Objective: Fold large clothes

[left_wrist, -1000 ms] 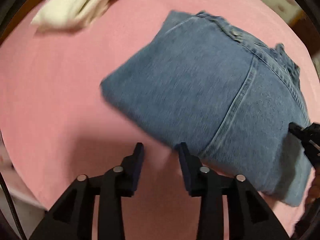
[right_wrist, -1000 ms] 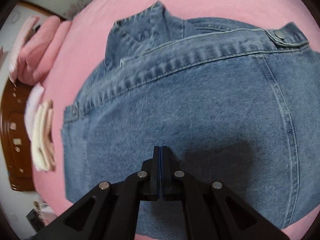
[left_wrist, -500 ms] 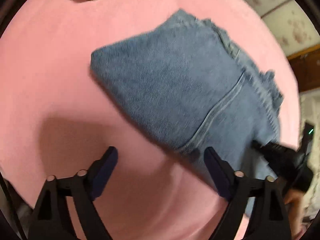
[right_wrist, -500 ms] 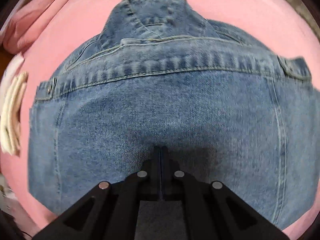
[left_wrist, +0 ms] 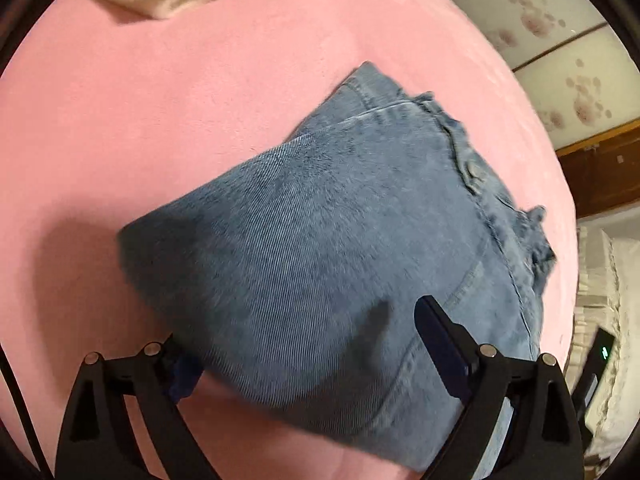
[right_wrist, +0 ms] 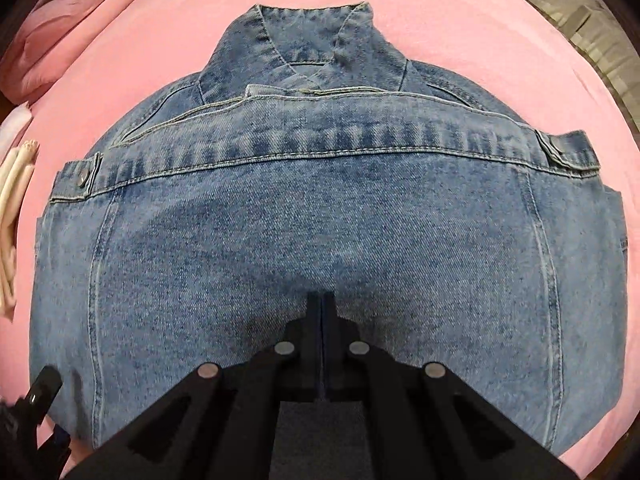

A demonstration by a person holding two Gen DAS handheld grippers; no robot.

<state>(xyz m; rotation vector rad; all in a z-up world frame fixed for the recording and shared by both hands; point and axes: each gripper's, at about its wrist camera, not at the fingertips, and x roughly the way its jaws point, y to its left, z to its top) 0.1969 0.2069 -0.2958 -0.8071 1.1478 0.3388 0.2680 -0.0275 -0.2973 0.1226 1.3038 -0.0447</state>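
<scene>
Straddling denim jacket [left_wrist: 340, 240] corner, left tongs [left_wrist: 300, 344] wide | right tongs [right_wrist: 322, 304] closed, empty, over jacket

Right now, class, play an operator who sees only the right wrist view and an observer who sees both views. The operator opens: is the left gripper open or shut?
Observer: Open. The left gripper has its jaws spread wide at the near edge of the folded jacket.
Operator: Has it gripped the denim?
Observer: No. One finger sits over the denim, and the other is partly hidden behind the jacket's edge.
Operator: What lies past the bed on that side?
Observer: Pale wall panels with a flower pattern, beyond the pink bed cover.
</scene>
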